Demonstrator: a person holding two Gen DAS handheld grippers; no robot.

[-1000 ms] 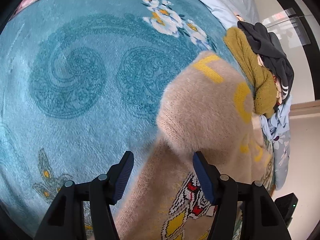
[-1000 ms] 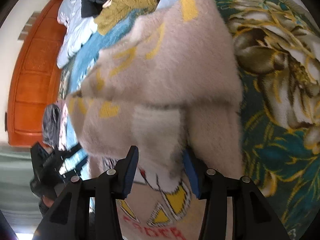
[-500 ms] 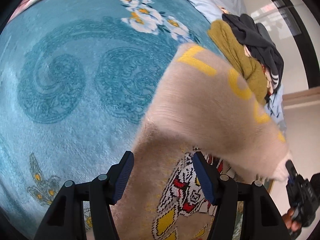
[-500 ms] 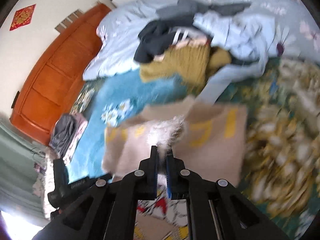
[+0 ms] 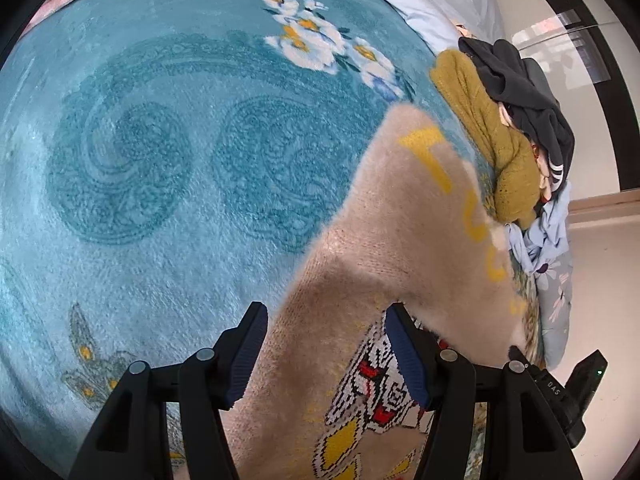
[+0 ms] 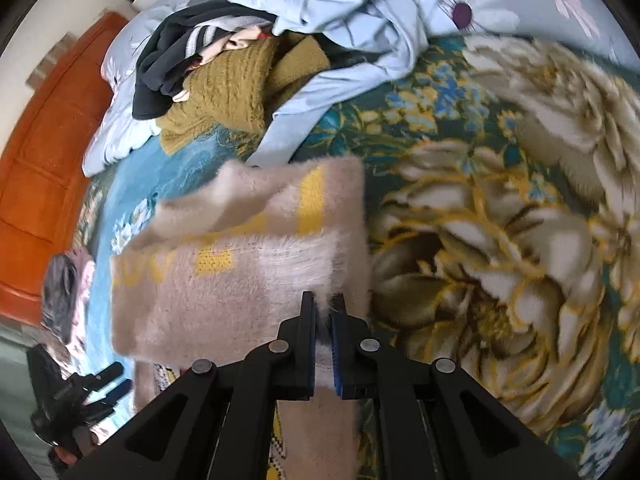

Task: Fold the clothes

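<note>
Beige sweater on bed, one edge lifted by right gripper.

The sweater [image 6: 224, 280] is fuzzy beige knit with yellow lettering and a red, white and yellow patterned panel. It lies on a teal blanket [image 5: 160, 160], part folded over itself. The right gripper [image 6: 324, 312] has its fingers nearly closed, pinching a tuft of the sweater's edge. The left gripper [image 5: 324, 344] stands wide apart over the sweater's lower body and grips nothing; the knit passes between its fingers without visible contact. A heap of clothes [image 6: 224, 80] sits at 11 o'clock in the right view, beyond the sweater. A floral blanket [image 6: 500, 260] lies at 3 o'clock.
</note>
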